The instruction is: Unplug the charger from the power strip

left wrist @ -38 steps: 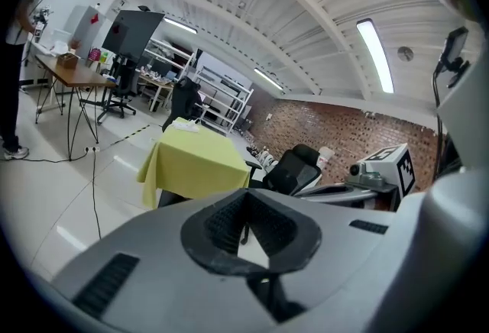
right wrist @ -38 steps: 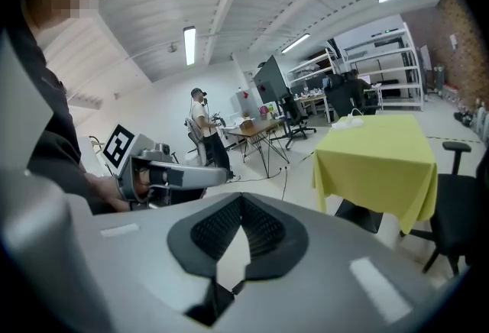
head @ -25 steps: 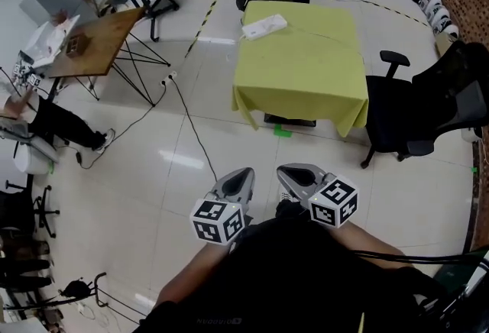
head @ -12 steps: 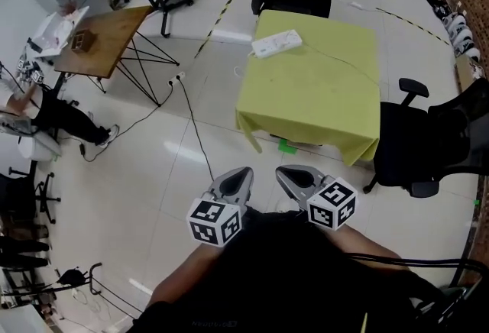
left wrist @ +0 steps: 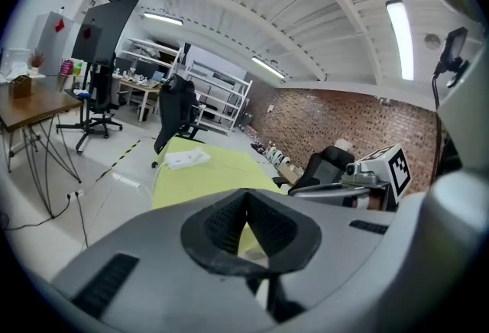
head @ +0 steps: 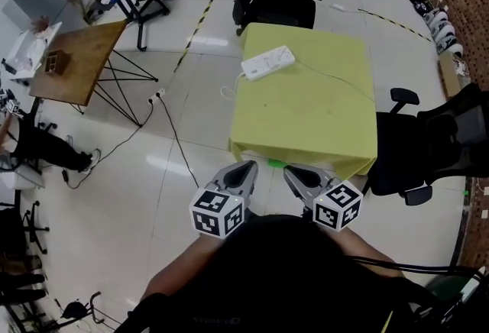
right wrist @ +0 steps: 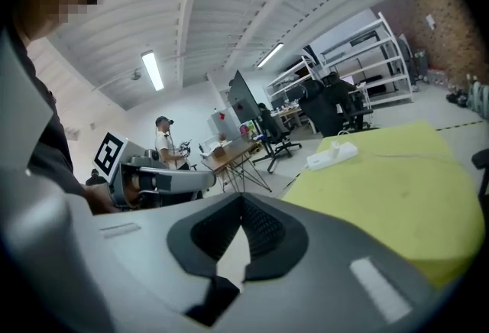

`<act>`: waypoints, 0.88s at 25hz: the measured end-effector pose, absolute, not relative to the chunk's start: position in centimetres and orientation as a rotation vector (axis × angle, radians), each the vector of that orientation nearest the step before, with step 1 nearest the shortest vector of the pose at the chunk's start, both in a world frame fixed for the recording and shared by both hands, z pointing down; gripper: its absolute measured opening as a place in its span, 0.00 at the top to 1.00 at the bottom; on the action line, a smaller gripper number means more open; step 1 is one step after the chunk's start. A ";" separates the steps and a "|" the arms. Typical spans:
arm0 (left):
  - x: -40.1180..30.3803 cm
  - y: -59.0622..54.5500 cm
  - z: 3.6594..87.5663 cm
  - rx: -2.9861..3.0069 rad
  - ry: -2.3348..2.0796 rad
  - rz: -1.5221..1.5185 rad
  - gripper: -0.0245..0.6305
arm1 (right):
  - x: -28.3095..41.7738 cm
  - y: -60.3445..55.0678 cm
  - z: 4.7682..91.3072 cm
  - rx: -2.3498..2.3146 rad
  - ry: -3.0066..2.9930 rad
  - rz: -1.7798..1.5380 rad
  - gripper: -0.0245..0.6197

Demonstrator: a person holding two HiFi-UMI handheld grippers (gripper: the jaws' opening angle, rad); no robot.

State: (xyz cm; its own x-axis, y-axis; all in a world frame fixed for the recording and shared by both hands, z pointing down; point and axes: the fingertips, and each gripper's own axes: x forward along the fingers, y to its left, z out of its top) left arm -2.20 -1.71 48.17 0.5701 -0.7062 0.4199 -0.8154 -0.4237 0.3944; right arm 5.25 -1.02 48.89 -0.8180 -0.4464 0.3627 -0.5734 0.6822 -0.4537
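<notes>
Power strip, white and oblong, lay untouched on the far part of the counter, well apart from both hand-held grippers. Nearest the person, the left hand-held gripper and the right hand-held gripper were held side by side in front of the dark-clothed body, just short of the counter's near edge, each pointing toward the counter. Each had its jaws pressed together at the tips with nothing between them. Beyond them stretched the counter's yellow cloth, bare over its near half. The strip sat slantwise close to the far left corner. In the right gripper view a small white block, seemingly the charger, stood up from the strip's top, though it was too small to make out clearly. A white cord ran from the strip's left end and drooped over the counter's left edge, and a thin cable crossed the cloth toward the right. A black office chair stood at the counter's far side and another chair at its right. A wooden table stood well off to the left on the pale tiled floor.
</notes>
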 end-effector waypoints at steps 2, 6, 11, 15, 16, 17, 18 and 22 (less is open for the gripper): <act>-3.4 -5.2 47.5 2.284 -1.164 0.247 0.96 | 4.1 -3.7 48.6 0.898 -2.652 0.818 0.96; -6.0 -11.2 46.0 2.364 -1.071 0.241 0.96 | 1.3 -8.9 46.8 1.029 -2.633 0.768 0.96; -8.6 -15.2 46.5 2.414 -0.918 0.263 0.96 | -2.2 -12.0 46.4 1.135 -2.572 0.743 0.96; -10.8 -17.2 47.9 2.407 -0.852 0.273 0.96 | -4.4 -13.4 47.1 1.189 -2.527 0.744 0.96; -11.3 -17.8 48.1 2.405 -0.843 0.275 0.96 | -4.8 -13.8 47.2 1.194 -2.519 0.747 0.96; -11.7 -18.2 48.3 2.403 -0.836 0.275 0.96 | -5.0 -14.1 47.2 1.201 -2.509 0.754 0.96; -12.0 -18.6 48.3 2.403 -0.829 0.273 0.96 | -5.1 -14.5 47.3 1.212 -2.499 0.768 0.96; -12.9 -19.5 49.1 2.387 -0.816 0.282 0.96 | -5.4 -15.8 48.3 1.236 -2.474 0.845 0.96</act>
